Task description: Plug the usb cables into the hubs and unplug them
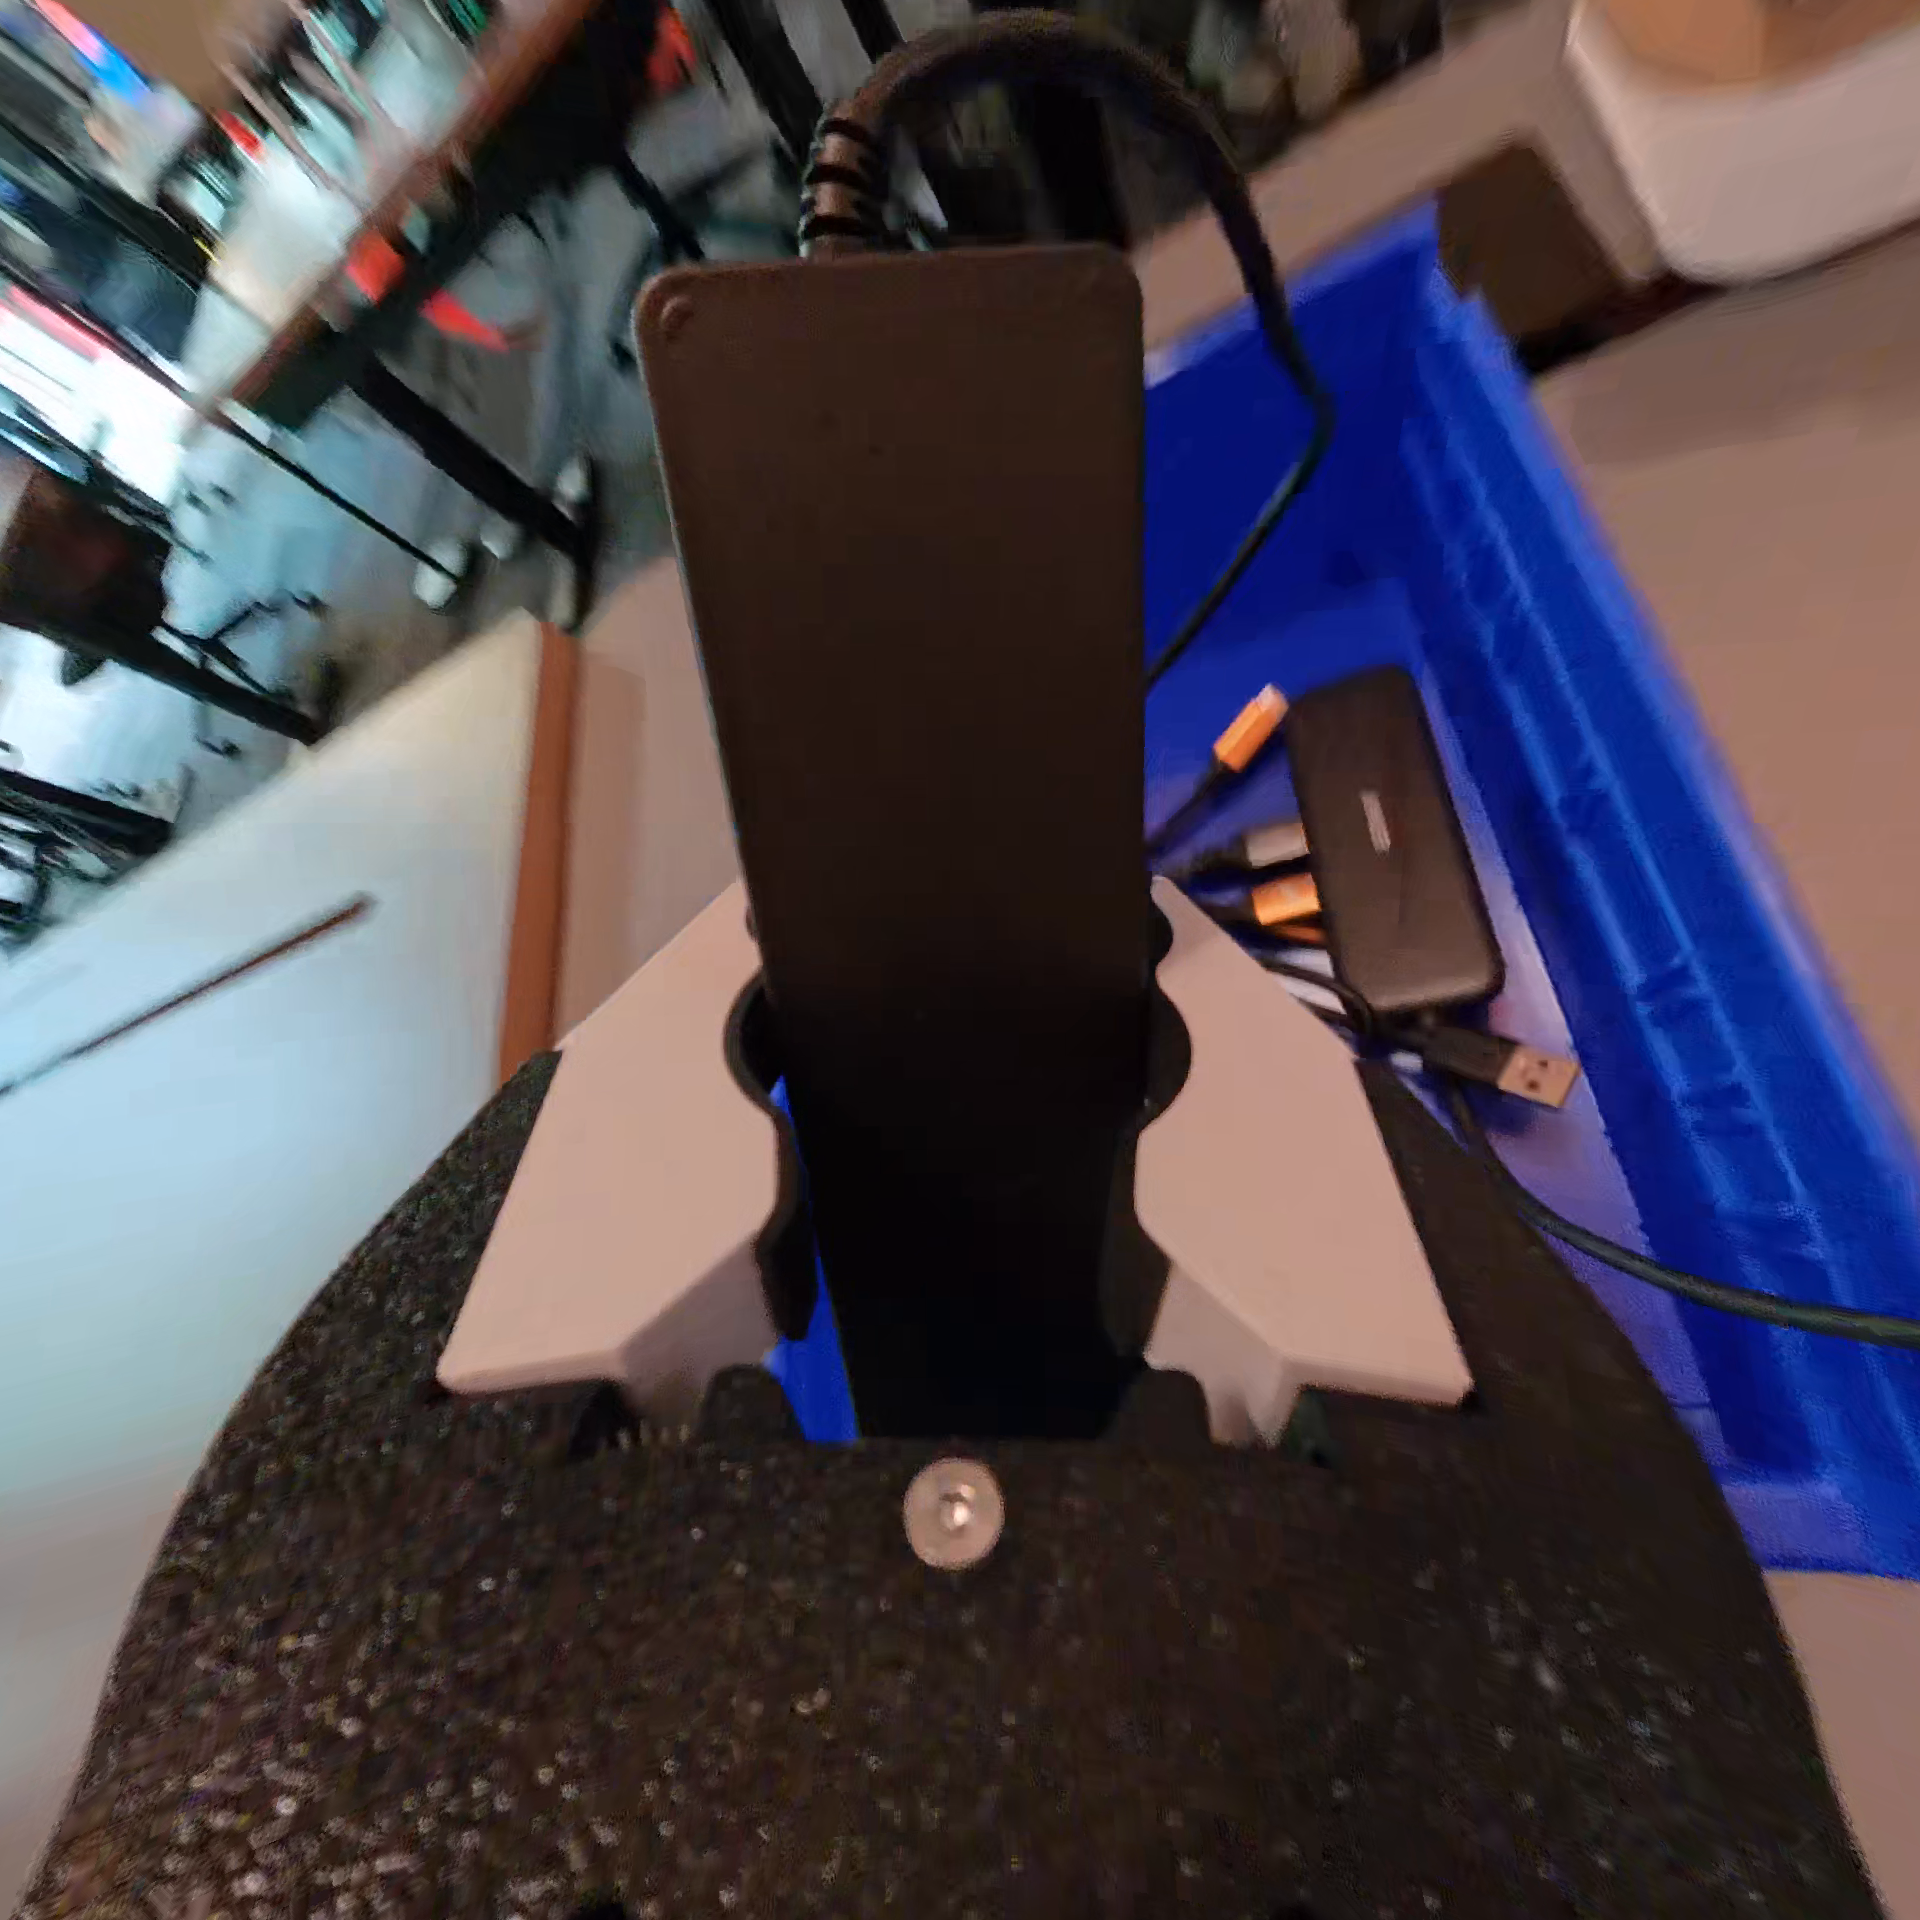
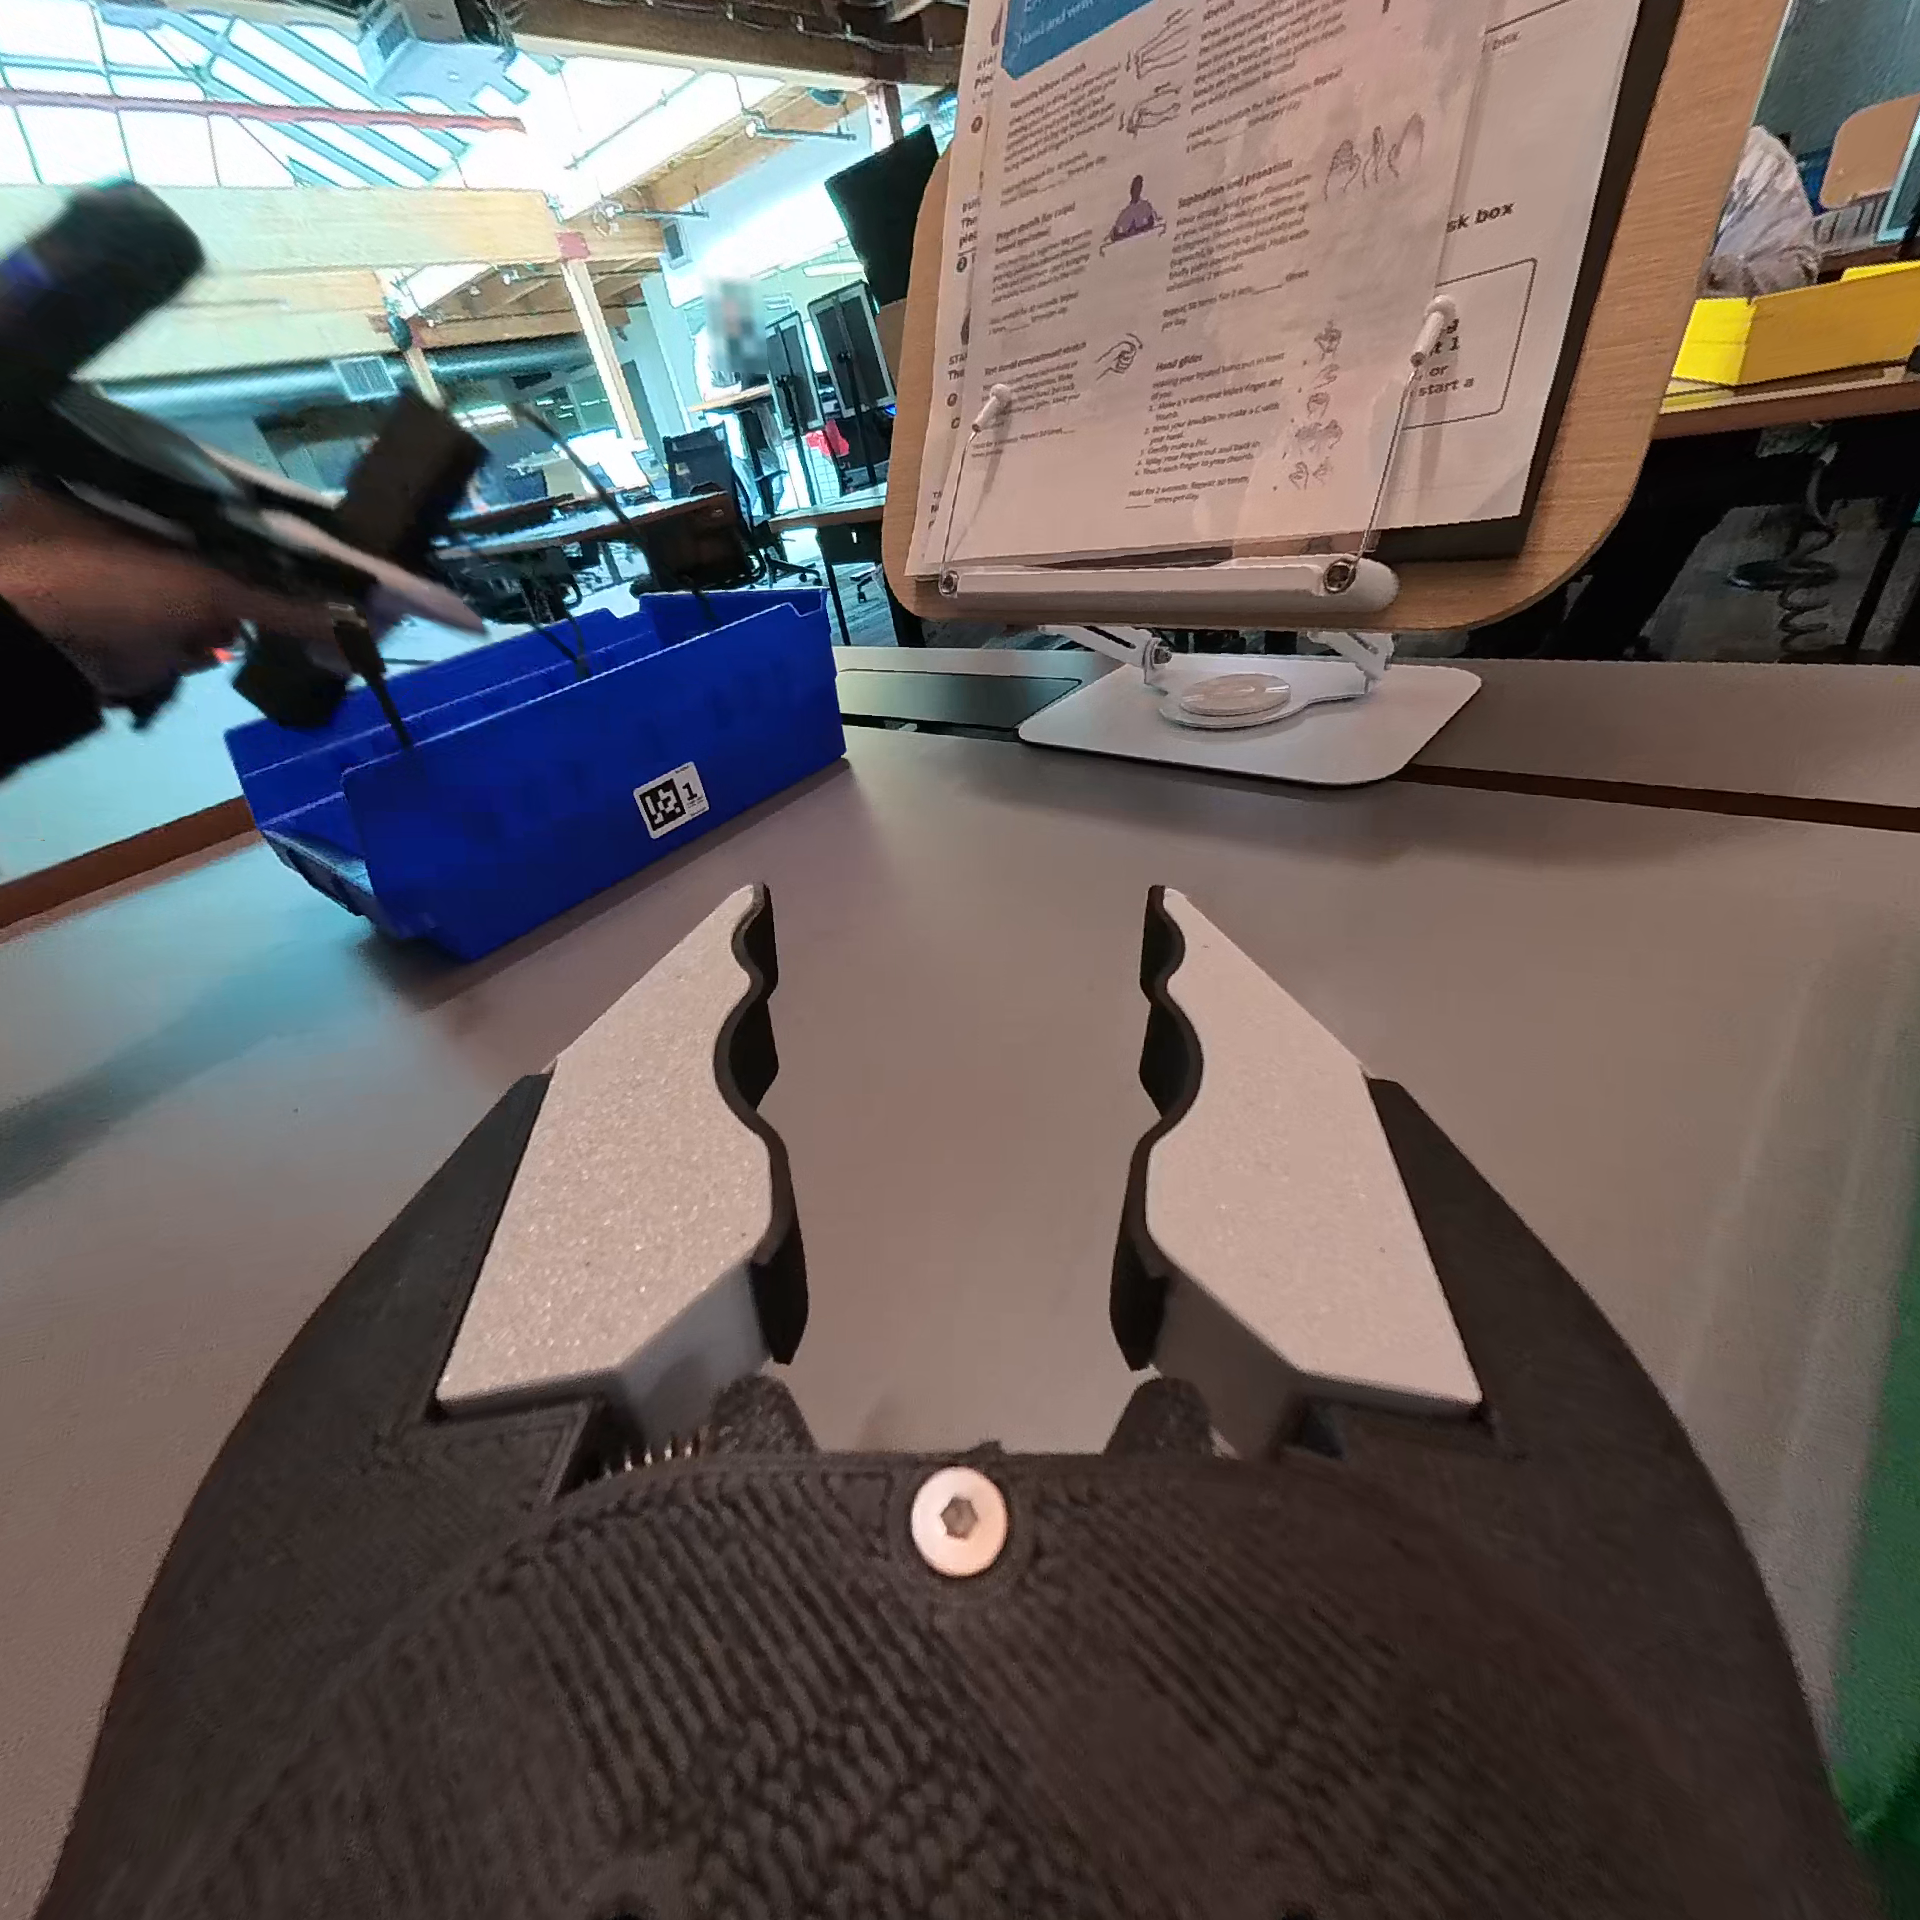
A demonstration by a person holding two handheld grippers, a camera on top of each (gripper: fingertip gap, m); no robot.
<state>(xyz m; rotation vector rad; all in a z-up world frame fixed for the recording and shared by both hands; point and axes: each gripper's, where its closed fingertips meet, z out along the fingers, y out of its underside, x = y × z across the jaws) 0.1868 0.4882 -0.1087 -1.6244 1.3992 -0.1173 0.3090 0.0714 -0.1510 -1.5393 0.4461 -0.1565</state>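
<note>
Grey table (image 2: 1351,987): left gripper (image 1: 951,1039) clamps black hub (image 1: 894,623) over blue bin (image 1: 1558,644).

- The hub (image 1: 894,727) in the left gripper (image 1: 956,1039) is hiding most of the blue bin (image 1: 1558,623) behind it.
- The hub's black cable (image 1: 1278,343) is going out of sight behind the hub.
- The room (image 1: 208,416) at the left is looking blurry.
- Another cable (image 1: 1714,1299) is running off the right edge.
- The left gripper (image 2: 405,499) is looking blurry in the right wrist view, and the edge is cutting it off.
- The paper stand (image 2: 1226,613) is being cut off at the top.
</note>
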